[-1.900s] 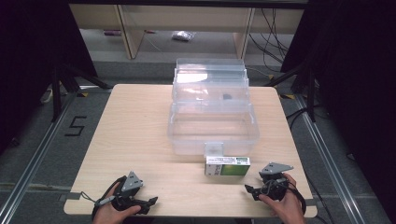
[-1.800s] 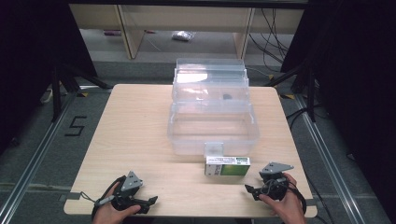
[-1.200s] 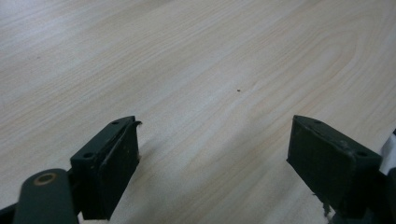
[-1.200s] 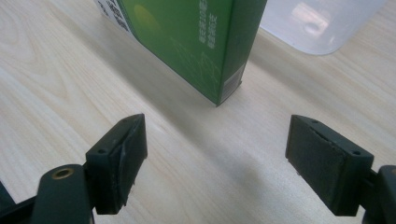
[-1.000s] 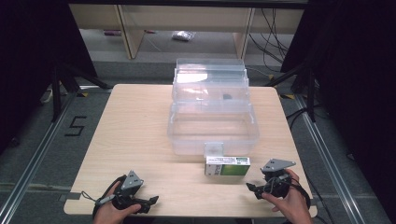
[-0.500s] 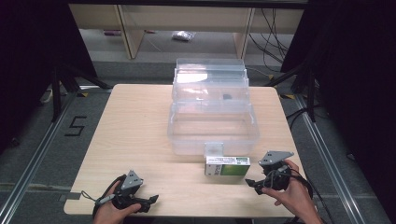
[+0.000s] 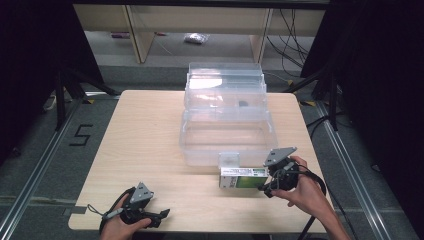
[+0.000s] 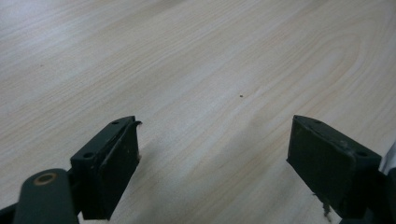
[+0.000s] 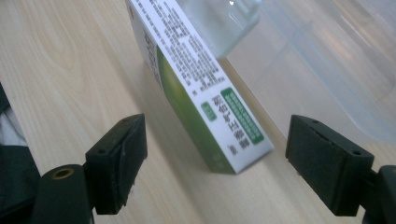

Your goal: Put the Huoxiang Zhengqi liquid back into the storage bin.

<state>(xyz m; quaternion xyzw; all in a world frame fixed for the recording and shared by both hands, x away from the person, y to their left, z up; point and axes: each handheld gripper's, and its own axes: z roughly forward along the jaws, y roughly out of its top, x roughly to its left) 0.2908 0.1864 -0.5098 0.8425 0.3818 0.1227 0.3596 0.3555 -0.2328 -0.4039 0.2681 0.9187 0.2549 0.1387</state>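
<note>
A white and green carton [image 7: 243, 177] lies on the wooden table [image 7: 145, 140], just in front of a clear plastic box [image 7: 190, 150]. My right gripper [image 7: 268, 182] hovers at the carton's right end, pointing left along it. In the right gripper view the carton [image 9: 205, 93] has its near end in the gap between the jaws, and neither pad touches it. Its jaws have just been closing a little but stand wide, so my right gripper [image 9: 215, 140] is open. My left gripper [image 7: 159, 216] rests at the front left edge, and in the left gripper view my left gripper [image 8: 212, 154] is open over bare wood.
The clear box's lid [image 7: 225, 82] stands open behind it at the table's far edge, with a small dark item [image 7: 243, 104] inside. A clear latch tab [image 7: 229, 160] hangs at the box front, beside the carton. Metal rails [image 7: 35, 175] run along the floor on both sides.
My right gripper has lifted off the table and moved in toward the carton's right end. The left gripper, the carton and the clear box have stayed where they were.
</note>
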